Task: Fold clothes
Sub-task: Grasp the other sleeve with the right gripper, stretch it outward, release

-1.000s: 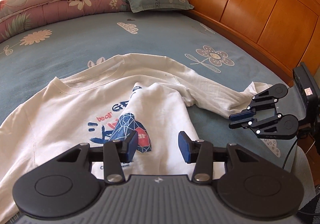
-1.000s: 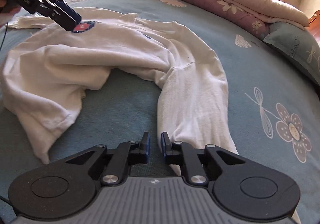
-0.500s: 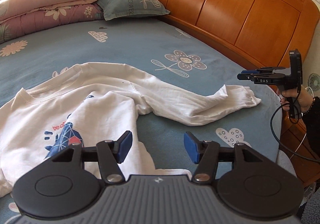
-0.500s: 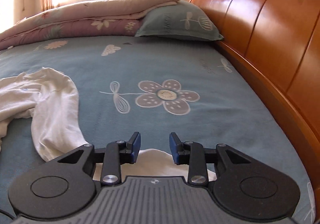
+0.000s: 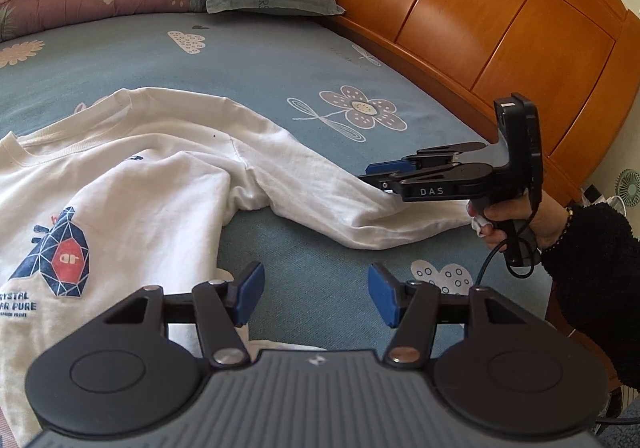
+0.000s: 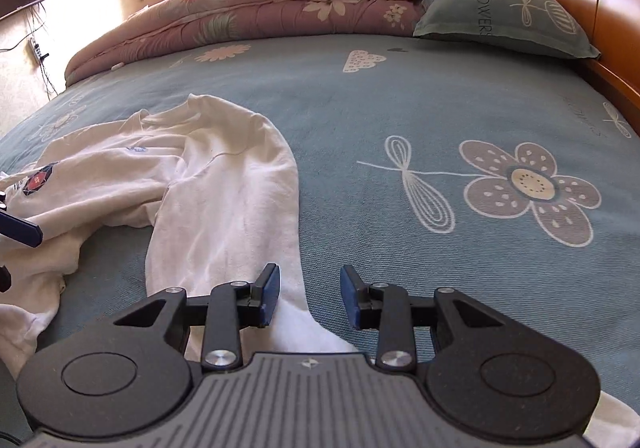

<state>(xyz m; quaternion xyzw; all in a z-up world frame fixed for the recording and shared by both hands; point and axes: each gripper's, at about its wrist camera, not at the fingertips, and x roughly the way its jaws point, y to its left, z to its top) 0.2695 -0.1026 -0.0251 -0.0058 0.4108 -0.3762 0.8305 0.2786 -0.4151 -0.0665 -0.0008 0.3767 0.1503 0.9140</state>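
We have the white long-sleeved cotton sweatshirt with the blue and red geometric print (image 5: 120, 208) lying chest-up on the blue flower-patterned bed sheet (image 5: 260, 60), 1 sleeve (image 5: 320, 188) stretched out toward the orange wooden headboard (image 5: 480, 28). Our left tool (image 5: 316, 298) hangs over bare sheet just beside the shirt's side edge, blue pads spread with nothing between them. Our right tool (image 6: 308, 296) has just been opening too, and in its own view the far end of that sleeve (image 6: 240, 216) runs under the gap between the pads, which do not press on it.

So where could this go wrong? If we close the right tool here, we judge it may catch only the top layer of the sleeve, and the cuff would drag behind and bunch. From the left view the right tool sits low over the sleeve, so a sideways sweep could snag cloth and pull the whole shirt askew. The body is already rumpled near the armpit; folding over that crease would lock it in. The black cable hanging from the right handle (image 5: 508, 256) could also brush the sleeve.
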